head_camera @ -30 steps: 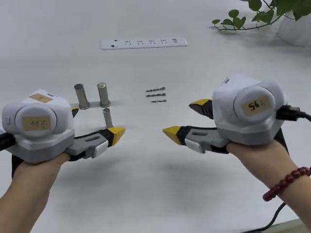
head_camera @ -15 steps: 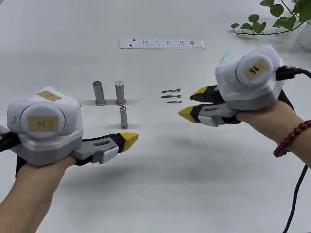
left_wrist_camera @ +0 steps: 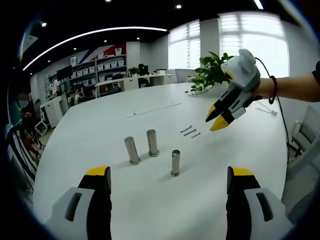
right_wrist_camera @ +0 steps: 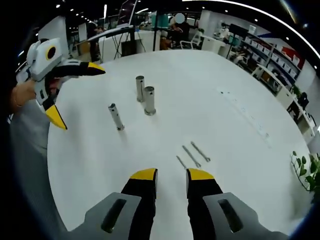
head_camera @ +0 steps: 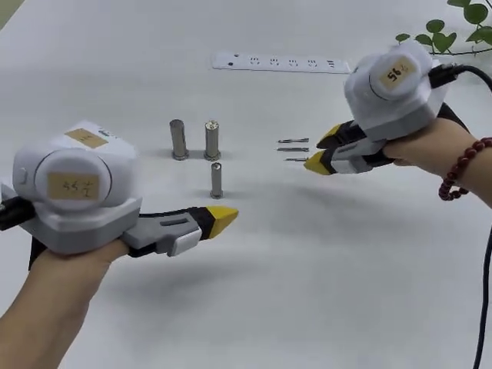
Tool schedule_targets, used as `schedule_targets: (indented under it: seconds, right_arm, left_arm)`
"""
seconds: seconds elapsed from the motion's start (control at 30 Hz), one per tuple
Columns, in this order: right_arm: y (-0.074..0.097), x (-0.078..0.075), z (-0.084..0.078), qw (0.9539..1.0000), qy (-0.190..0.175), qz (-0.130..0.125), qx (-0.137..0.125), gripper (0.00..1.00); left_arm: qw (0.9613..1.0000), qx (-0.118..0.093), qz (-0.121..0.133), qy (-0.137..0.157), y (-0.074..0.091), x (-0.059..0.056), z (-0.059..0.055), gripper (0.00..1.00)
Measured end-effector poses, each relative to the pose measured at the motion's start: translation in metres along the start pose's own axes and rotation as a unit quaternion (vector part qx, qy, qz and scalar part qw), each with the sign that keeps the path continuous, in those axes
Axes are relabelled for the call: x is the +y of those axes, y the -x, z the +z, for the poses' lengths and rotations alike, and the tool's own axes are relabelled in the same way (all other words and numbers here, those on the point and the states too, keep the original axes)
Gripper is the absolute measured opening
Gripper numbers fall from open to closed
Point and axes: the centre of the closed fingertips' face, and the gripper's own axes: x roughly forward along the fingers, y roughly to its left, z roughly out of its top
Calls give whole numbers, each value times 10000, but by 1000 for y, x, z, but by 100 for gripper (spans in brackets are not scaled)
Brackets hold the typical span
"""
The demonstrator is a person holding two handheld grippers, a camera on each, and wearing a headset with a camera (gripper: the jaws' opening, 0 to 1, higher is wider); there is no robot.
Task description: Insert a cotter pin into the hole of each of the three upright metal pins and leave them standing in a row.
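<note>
Metal pins (head_camera: 212, 141) (three, all upright) stand on the white desk (head_camera: 307, 269), well apart from three cotter pins (head_camera: 293, 149). These lie just ahead of the right hand-held gripper (head_camera: 321, 151), its jaws slightly parted. The left hand-held gripper (right_wrist_camera: 78, 96) gapes wide.

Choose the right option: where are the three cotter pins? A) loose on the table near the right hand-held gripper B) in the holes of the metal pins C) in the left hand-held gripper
A: the cotter pins lie side by side on the table by the right hand-held gripper.
</note>
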Motion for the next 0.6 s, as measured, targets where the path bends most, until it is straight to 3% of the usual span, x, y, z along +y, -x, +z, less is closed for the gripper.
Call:
schedule_targets:
  seconds: [0.17,0.37,0.5,0.6]
  right_arm:
    - [-12,-7,1,9999,-46,116,32,16]
    - [-27,-7,-11,9991,90,232,340,13]
    - [-34,-12,-16,9982,331,179,467,12]
    - [-38,-16,-18,9983,181,245,491,10]
  left_arm:
    - [9999,58,-81,79,3,0,-4,99]
    - [9999,124,-74,36,6,2,-9,99]
    - [9998,156,-119,-12,7,1,-13,99]
    - [9996,230,-185,-29,4,-2,-19,99]
